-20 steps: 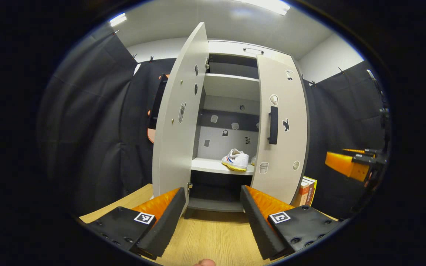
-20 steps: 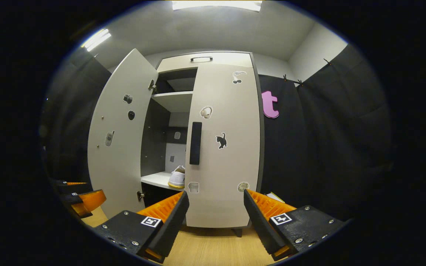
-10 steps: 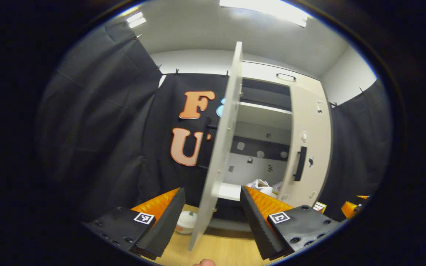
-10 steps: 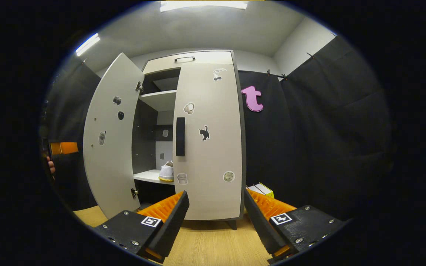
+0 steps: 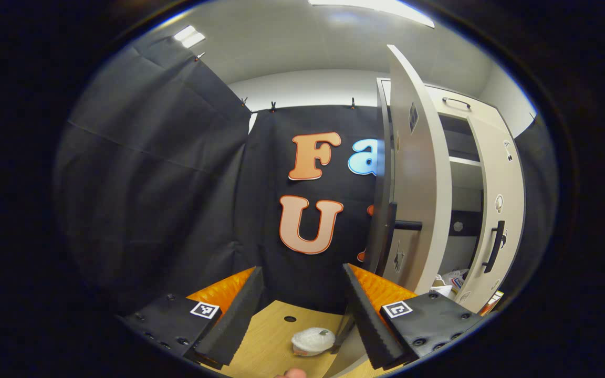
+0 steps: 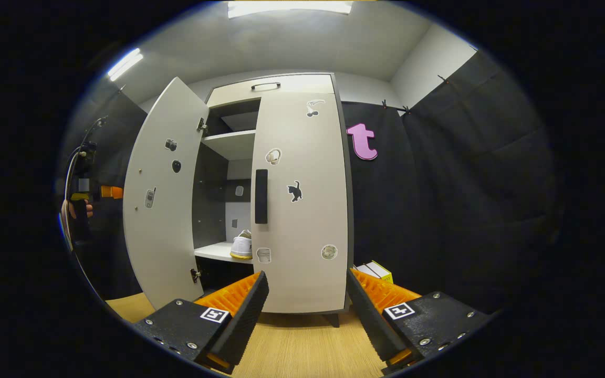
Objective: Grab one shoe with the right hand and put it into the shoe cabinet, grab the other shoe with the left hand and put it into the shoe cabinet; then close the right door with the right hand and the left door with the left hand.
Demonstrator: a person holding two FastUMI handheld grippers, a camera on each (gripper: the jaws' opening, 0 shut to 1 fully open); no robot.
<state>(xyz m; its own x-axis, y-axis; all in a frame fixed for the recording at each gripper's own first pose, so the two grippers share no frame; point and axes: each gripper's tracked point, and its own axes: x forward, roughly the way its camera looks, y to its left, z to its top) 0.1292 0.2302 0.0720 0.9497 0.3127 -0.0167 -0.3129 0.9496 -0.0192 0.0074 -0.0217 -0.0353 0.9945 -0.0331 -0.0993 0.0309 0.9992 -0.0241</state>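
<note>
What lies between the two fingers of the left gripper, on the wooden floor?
In the left gripper view, a small white bowl-like object lies on the floor between the left gripper's spread fingers.

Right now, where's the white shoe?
In the right gripper view the white shoe sits on the cabinet's lower shelf, seen through the gap between the open left door and the nearly closed right door, just left of that door's black handle.

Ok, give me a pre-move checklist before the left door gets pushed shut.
1. Shoe on the shelf, inside the cabinet: ok.
2. Right door shut: looks so, ok.
3. Left door shut: not ok, it stands wide open.
4. Left gripper open, holding nothing: ok.
5. Left gripper behind the left door's outer face: ok.
6. Right gripper open, clear of the doors: ok.
</note>
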